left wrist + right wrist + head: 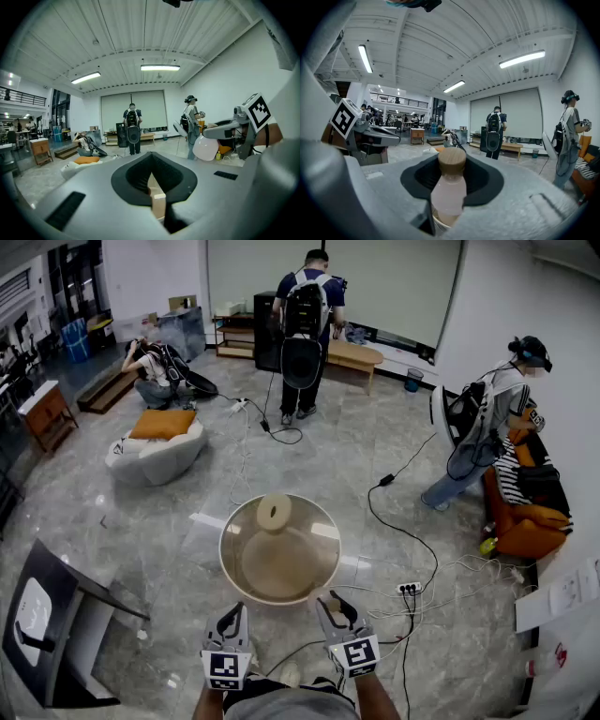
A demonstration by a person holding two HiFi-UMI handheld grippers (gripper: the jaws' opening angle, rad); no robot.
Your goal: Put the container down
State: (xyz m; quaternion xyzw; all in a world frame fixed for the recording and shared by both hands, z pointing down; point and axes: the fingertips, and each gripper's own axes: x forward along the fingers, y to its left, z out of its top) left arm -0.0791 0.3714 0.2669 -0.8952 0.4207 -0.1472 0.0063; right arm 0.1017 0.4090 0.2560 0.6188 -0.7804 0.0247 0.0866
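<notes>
One container (pixel 449 188) between right fingers (pixel 326 614)

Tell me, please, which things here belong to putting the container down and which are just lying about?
Job in hand: container with a wooden cap, held in the right hand-held gripper; round table just ahead.
Lying about: white beanbag, orange cushion on it, power strip, orange sofa.
</notes>
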